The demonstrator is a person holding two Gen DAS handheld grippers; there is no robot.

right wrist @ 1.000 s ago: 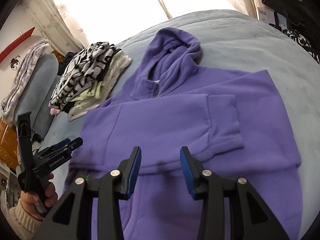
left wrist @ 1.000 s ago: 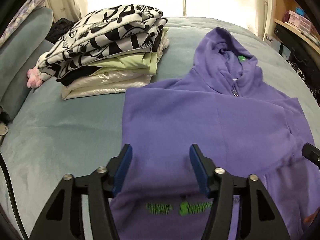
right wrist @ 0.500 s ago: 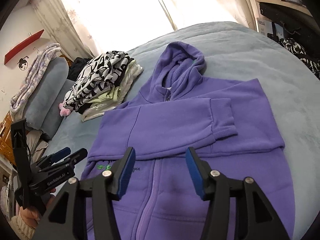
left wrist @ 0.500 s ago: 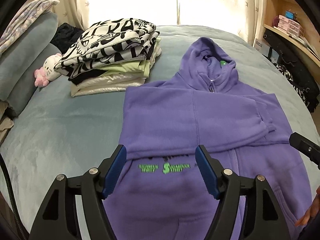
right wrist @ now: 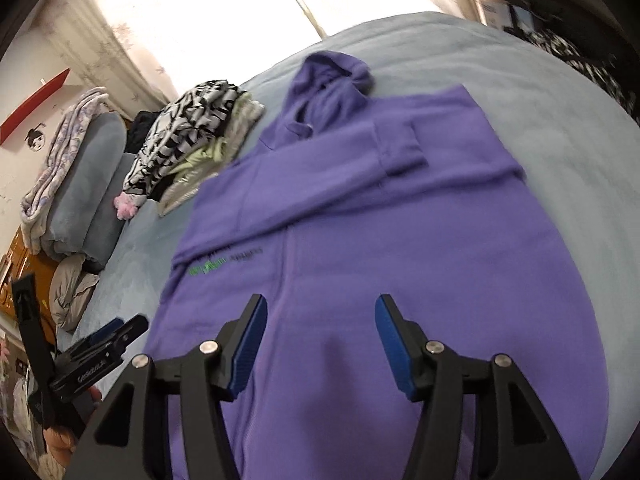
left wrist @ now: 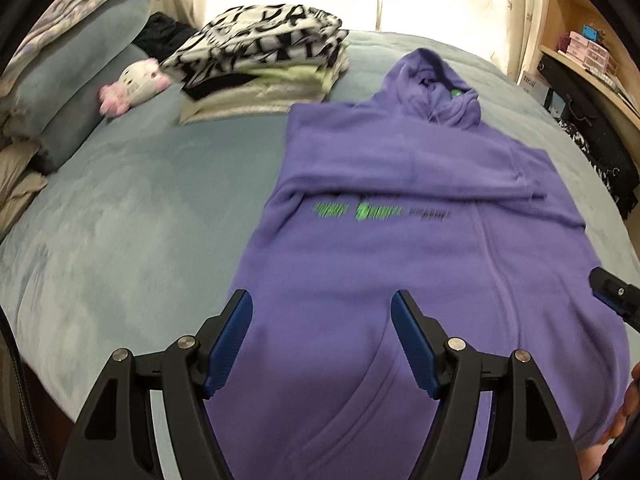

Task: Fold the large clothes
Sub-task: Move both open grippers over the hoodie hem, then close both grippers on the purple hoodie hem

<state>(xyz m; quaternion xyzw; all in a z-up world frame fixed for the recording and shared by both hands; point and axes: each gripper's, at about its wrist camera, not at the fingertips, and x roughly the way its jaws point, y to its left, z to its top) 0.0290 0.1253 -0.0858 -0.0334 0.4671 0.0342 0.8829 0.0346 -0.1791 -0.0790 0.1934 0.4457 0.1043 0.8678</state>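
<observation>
A purple zip hoodie [left wrist: 400, 248] lies flat on the grey-blue bed, hood towards the window, with both sleeves folded across the chest and green lettering below them. It also shows in the right wrist view [right wrist: 400, 240]. My left gripper [left wrist: 322, 312] is open and empty above the hoodie's lower left part. My right gripper [right wrist: 318, 316] is open and empty above the lower middle, over the zip line. The left gripper also appears in the right wrist view [right wrist: 104, 340] at the left, and a tip of the right gripper [left wrist: 612, 292] in the left wrist view.
A stack of folded clothes [left wrist: 264, 64] with a black-and-white top sits at the back left. A pink-and-white plush toy [left wrist: 132, 84] and grey pillows [left wrist: 76, 76] lie at the left. Shelves [left wrist: 592, 52] and dark items stand at the right.
Both grippers have pulled back towards the hoodie's hem, so more of its lower body and the green lettering show. Both stay open and empty.
</observation>
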